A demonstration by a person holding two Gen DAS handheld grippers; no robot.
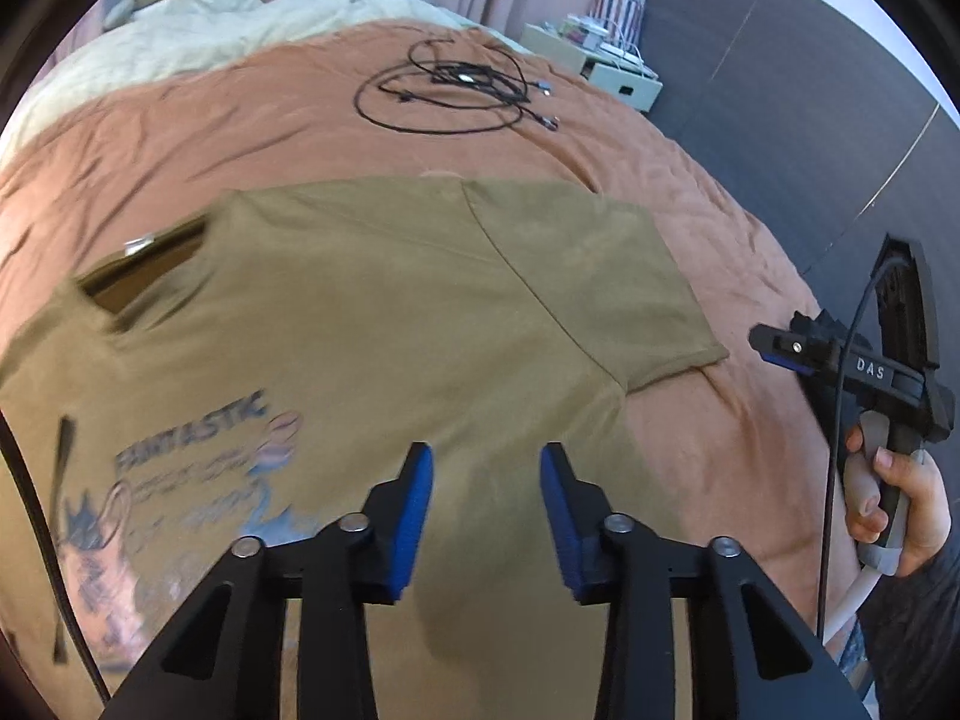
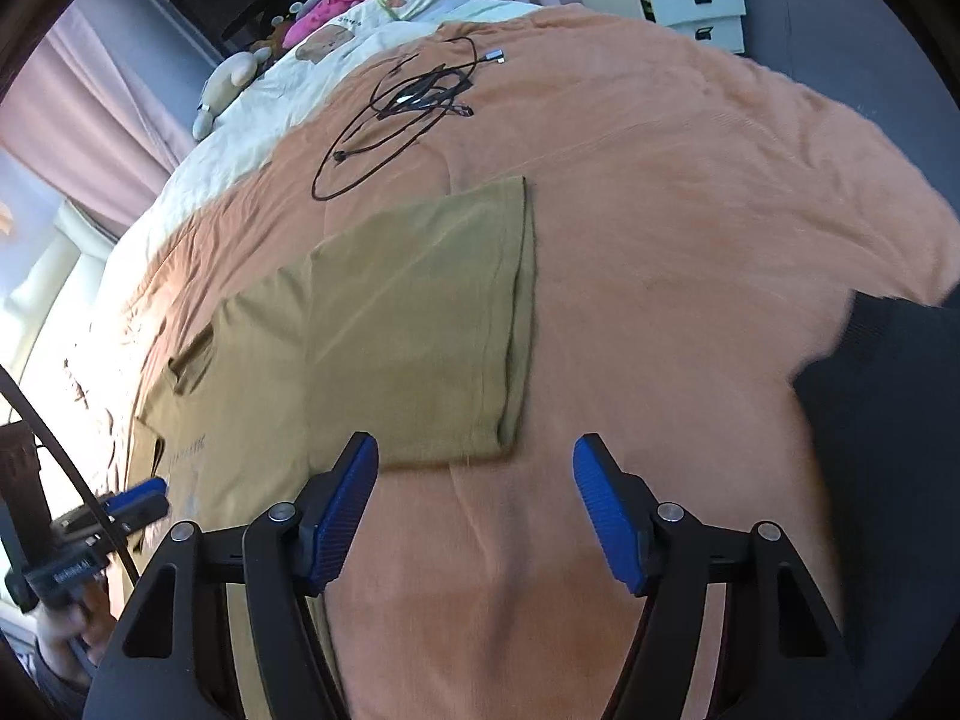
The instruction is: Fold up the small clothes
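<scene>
The olive T-shirt [image 1: 384,324] lies flat on the orange bedspread [image 2: 690,228], one sleeve [image 2: 420,324] spread toward the right. A grab here could pinch bedspread along with shirt, or only the top layer, dragging the fold crooked. The left hand-held gripper [image 1: 486,510] hangs over the shirt body, partly open, empty; the right hand-held gripper [image 2: 474,510], wider and empty, sits just beside the sleeve hem

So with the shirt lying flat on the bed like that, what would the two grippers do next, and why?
Probably lower the left gripper onto the olive T-shirt and pinch the cloth under its fingers. Its jaws are open and empty over the shirt, while the right gripper hangs open beside the sleeve, over the orange bedspread.
</scene>
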